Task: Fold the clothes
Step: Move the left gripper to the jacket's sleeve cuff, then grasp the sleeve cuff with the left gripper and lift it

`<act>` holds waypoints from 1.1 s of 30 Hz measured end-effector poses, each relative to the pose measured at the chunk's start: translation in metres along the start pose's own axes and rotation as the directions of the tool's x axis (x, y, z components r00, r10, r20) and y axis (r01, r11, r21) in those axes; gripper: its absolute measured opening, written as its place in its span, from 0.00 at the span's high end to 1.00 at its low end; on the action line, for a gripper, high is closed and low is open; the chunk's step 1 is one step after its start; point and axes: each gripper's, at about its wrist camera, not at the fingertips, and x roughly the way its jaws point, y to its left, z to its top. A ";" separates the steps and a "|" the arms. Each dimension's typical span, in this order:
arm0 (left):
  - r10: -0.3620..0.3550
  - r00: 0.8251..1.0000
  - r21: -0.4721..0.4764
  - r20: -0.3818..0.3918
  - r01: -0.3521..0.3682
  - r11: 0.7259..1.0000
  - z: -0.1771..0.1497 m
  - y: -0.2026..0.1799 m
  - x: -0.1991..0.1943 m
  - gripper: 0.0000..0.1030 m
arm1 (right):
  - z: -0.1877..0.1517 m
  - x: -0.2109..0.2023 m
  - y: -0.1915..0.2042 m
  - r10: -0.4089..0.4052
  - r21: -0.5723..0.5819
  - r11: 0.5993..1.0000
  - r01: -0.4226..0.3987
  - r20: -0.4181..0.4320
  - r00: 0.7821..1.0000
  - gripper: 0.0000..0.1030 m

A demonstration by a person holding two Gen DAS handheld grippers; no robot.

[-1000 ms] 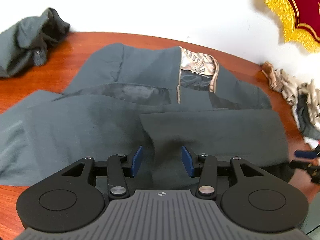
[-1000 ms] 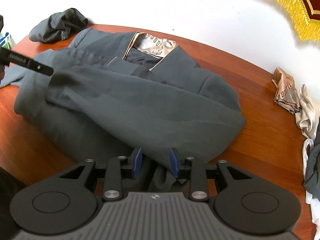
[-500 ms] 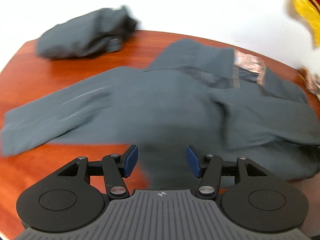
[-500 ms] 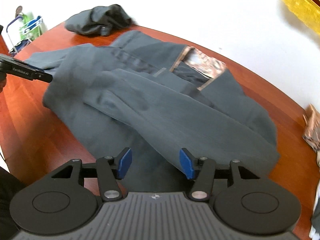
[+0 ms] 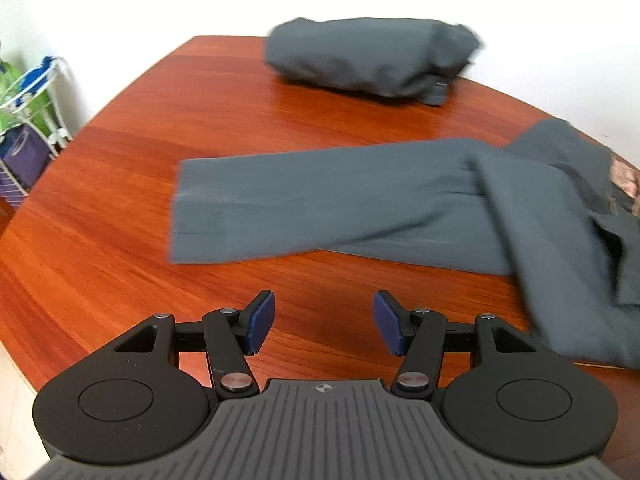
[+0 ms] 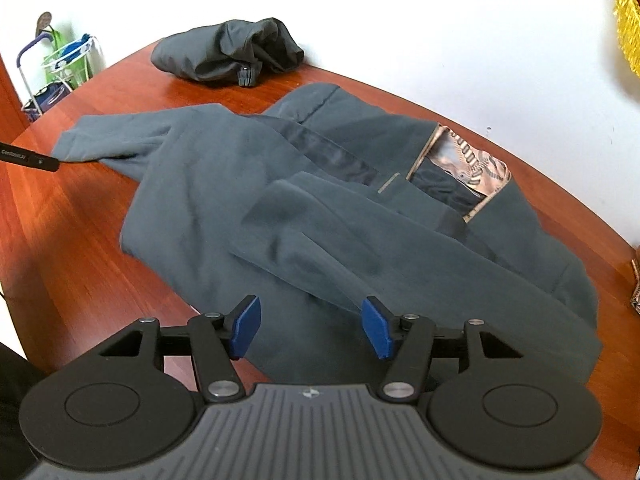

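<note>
A dark grey jacket (image 6: 360, 208) with a patterned beige lining (image 6: 468, 160) lies on the red-brown wooden table (image 5: 140, 152). One sleeve is folded across its front. The other sleeve (image 5: 320, 208) stretches out flat to the left, ending in a cuff (image 5: 192, 216). My left gripper (image 5: 324, 322) stands open over bare wood just in front of that sleeve, with nothing between its blue pads. My right gripper (image 6: 312, 326) hovers over the jacket's lower edge; its jaws are opening and the pads press on nothing. One left finger (image 6: 32, 157) shows beside the cuff in the right wrist view.
A second grey garment (image 5: 372, 56) lies bundled at the table's far edge by the white wall. A wire rack (image 5: 28, 120) with green and blue things stands off the table's left side. A yellow fringe (image 6: 628, 20) hangs top right. Patterned cloth (image 6: 636, 284) peeks in at the right edge.
The left gripper swung left off the jacket's body to bare wood by the outstretched sleeve. Both grippers' jaws widened, and the cloth that sat between their pads is no longer there. The right gripper also shifted left.
</note>
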 end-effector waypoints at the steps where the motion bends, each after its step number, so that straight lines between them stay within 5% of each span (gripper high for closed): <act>1: 0.010 1.000 -0.003 0.000 -0.010 1.000 0.003 0.010 0.003 0.44 | 0.002 0.001 0.004 -0.005 0.007 1.000 0.005 0.001 1.000 0.38; 12: 0.048 0.999 -0.022 -0.013 -0.048 0.999 0.029 0.089 0.044 0.44 | 0.008 0.015 0.036 -0.060 0.068 0.996 0.061 -0.025 0.998 0.36; 21: -0.060 0.997 -0.043 -0.041 0.059 0.997 0.040 0.123 0.077 0.45 | 0.012 0.019 0.047 -0.094 0.088 0.991 0.098 -0.047 0.994 0.35; 30: -0.132 0.991 -0.028 -0.036 0.131 0.991 0.042 0.120 0.090 0.68 | 0.009 0.019 0.053 -0.111 0.100 0.988 0.117 -0.062 0.992 0.35; 33: -0.141 0.989 -0.013 -0.042 0.140 0.990 0.041 0.115 0.091 0.91 | 0.006 0.017 0.055 -0.114 0.102 0.987 0.120 -0.062 0.992 0.34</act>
